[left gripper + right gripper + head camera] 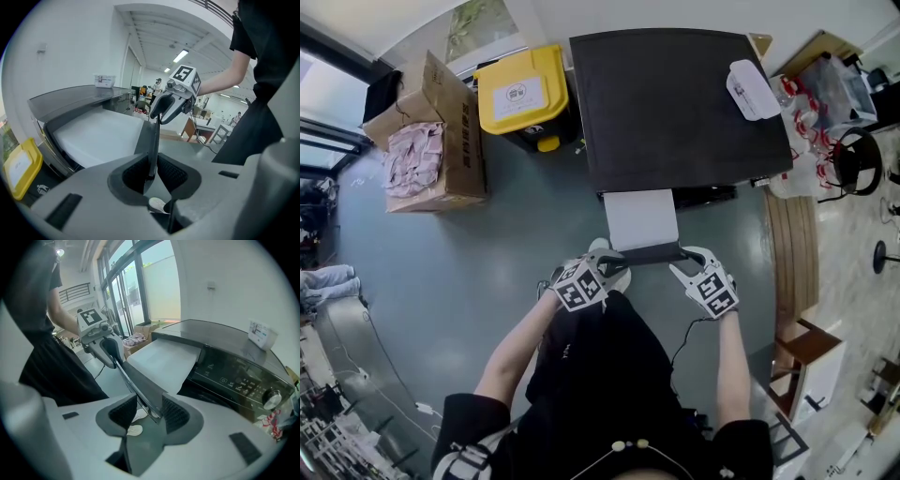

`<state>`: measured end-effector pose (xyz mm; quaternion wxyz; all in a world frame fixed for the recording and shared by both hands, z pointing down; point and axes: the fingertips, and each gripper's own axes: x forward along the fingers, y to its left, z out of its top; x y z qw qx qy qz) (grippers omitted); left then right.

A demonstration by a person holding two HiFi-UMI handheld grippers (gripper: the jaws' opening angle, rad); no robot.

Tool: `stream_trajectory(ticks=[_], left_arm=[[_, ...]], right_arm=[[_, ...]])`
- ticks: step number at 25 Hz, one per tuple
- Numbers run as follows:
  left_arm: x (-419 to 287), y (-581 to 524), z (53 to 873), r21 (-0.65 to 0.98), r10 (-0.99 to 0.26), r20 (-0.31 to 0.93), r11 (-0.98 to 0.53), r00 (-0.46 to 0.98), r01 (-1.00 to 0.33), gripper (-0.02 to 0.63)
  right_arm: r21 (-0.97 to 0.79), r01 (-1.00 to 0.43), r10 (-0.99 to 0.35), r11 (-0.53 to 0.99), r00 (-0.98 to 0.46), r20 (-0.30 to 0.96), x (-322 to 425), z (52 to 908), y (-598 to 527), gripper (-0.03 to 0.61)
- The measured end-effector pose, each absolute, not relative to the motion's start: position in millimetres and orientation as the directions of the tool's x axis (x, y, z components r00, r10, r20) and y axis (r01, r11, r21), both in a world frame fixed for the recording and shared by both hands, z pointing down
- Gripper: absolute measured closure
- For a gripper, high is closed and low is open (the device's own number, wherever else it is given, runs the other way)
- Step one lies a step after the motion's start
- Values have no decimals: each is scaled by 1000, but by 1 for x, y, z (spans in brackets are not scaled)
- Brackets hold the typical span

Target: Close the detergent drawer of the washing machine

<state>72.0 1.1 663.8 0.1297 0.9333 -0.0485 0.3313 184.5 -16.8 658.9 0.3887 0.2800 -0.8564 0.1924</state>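
The washing machine [675, 103] is dark-topped, and its white detergent drawer [642, 217] stands pulled out toward me. The drawer's dark front panel [649, 253] runs between my two grippers. My left gripper [614, 261] is at the panel's left end. In the left gripper view its jaws [151, 176] are shut on the thin edge of the front panel [152, 140]. My right gripper [686, 258] is at the right end. There the front panel [140, 385] lies between the jaws [147, 413], with a gap on one side.
A yellow-lidded bin [523, 92] and a cardboard box [431, 141] of cloths stand left of the machine. A white packet [753, 89] lies on the lid. The control panel [239, 376] with a knob [272, 399] is right of the drawer. Bags crowd the right side.
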Motion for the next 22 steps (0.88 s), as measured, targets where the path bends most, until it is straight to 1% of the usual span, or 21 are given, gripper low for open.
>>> stream_trajectory(ticks=[10, 18, 22], left_arm=[[71, -1, 664, 236, 1, 632, -953, 775, -191, 551], [69, -31, 661, 232, -70, 620, -935, 781, -267, 540], [68, -43, 656, 224, -65, 618, -941, 783, -255, 540]], right_arm=[[-107, -658, -359, 745, -530, 768, 183, 659, -20, 396], [-69, -676, -406, 733, -517, 753, 182, 654, -46, 393], [-58, -662, -396, 747, -513, 762, 178, 650, -57, 399]])
